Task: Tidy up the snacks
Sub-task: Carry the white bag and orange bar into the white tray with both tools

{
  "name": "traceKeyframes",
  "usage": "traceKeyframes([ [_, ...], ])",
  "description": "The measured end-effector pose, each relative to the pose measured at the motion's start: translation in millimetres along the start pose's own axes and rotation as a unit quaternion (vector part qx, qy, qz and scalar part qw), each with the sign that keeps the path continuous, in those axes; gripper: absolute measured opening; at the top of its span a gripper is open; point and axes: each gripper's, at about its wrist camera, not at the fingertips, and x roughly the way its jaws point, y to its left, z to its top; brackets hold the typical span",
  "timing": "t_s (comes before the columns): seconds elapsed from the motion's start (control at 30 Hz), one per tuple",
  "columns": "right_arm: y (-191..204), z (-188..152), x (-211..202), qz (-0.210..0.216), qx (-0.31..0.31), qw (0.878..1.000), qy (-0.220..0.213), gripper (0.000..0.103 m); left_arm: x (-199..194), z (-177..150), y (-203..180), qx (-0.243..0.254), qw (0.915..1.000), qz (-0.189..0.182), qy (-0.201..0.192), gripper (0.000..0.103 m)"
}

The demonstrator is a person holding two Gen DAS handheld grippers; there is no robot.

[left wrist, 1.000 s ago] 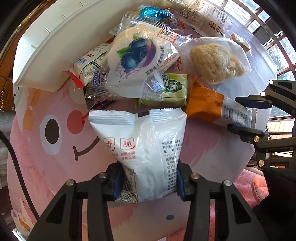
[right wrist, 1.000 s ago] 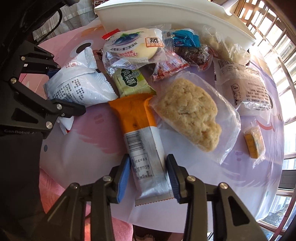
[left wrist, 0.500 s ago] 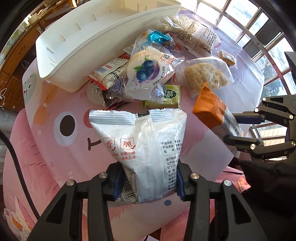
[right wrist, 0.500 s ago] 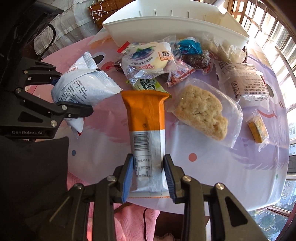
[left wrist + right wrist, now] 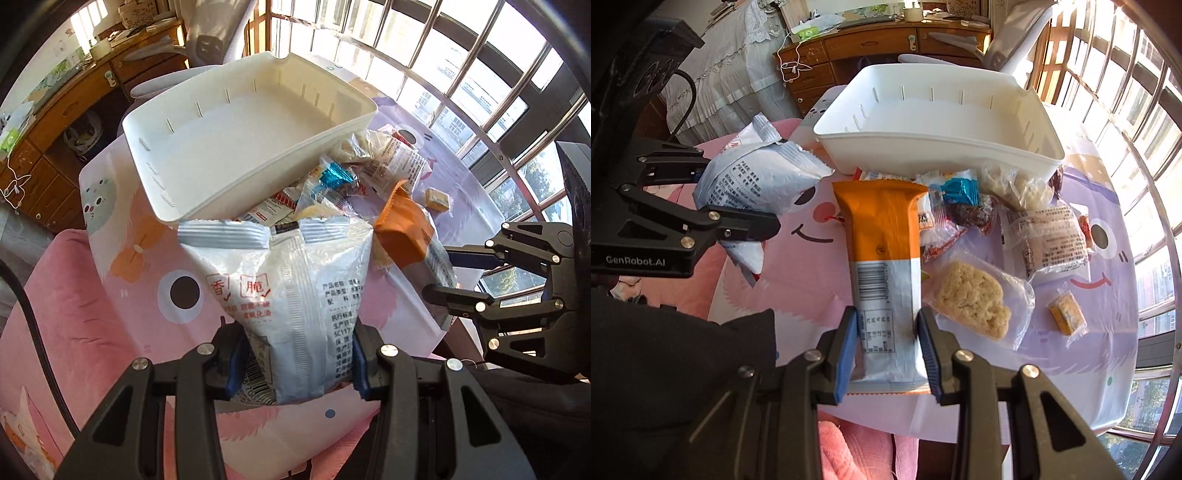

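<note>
My left gripper [image 5: 293, 360] is shut on a white snack bag [image 5: 291, 295] with red characters, held up above the table; the bag also shows in the right wrist view [image 5: 757, 181]. My right gripper [image 5: 886, 349] is shut on an orange-and-white snack bar [image 5: 884, 258], also lifted; the bar shows in the left wrist view [image 5: 410, 236]. A white plastic bin [image 5: 236, 147] stands behind, empty inside, and shows in the right wrist view [image 5: 942, 122]. Several loose snacks lie in front of it, among them a rice cake [image 5: 971, 299] and a blue-wrapped candy [image 5: 956, 190].
A small yellow packet [image 5: 1067, 314] and a white printed packet [image 5: 1049, 240] lie right of the pile. The round table [image 5: 1100, 354] has a pink and purple cartoon cloth. Window bars stand to the right, a wooden desk and chair behind the bin.
Both grippers have risen and pulled back with their snacks held. The bin's inside has come into view in both wrist views.
</note>
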Motion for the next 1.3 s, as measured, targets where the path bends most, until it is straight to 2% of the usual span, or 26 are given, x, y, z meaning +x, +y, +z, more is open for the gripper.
traceKeyframes([
  [0.27, -11, 60, -15, 0.011, -0.012, 0.999, -0.05, 0.034, -30, 33, 23, -0.064, 0.9972, 0.015, -0.037, 0.044],
  [0.37, -22, 82, -19, 0.011, -0.014, 0.998, -0.064, 0.034, -31, 48, 31, -0.085, 0.9948, 0.038, -0.042, 0.044],
  [0.63, -58, 132, -21, 0.003, -0.01, 0.995, -0.095, 0.034, -25, 91, 47, -0.13, 0.9874, 0.057, -0.07, 0.044],
  [1.0, -120, 182, 25, 0.0, 0.022, 0.995, -0.096, 0.034, 18, 143, 77, -0.206, 0.973, 0.055, -0.089, 0.044],
  [1.3, -151, 192, 66, 0.004, 0.053, 0.996, -0.068, 0.036, 56, 160, 97, -0.251, 0.9627, 0.043, -0.092, 0.044],
])
